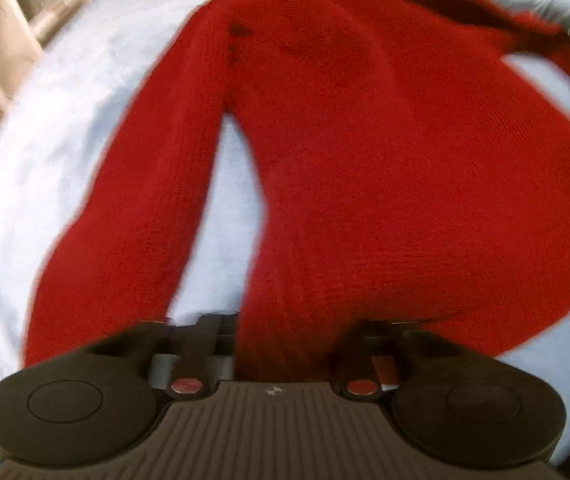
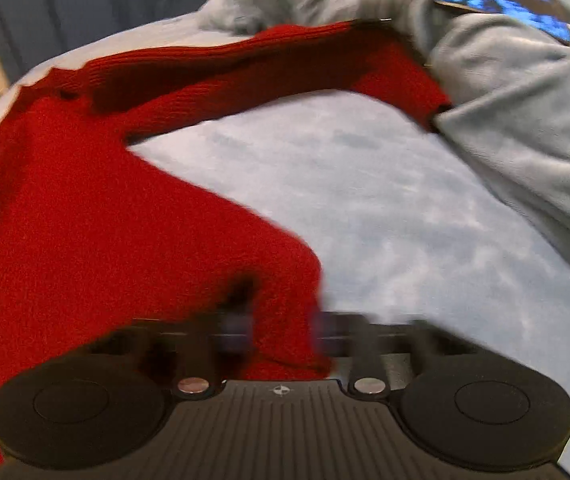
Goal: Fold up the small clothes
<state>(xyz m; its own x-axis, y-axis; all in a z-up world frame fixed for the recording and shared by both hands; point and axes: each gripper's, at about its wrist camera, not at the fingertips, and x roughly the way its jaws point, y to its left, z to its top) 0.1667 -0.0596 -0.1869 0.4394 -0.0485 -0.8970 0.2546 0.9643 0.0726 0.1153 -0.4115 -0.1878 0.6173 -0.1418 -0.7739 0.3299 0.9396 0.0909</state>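
Gripping one red sweater (image 1: 365, 140): two hand-held grippers, left (image 1: 289, 344), right (image 2: 283, 336).

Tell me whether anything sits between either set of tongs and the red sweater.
Nothing visible does. The left tongs are closed on the bottom edge of the red sweater, and the right tongs pinch its other bottom corner. The knit runs straight into both, over the light blue sheet.
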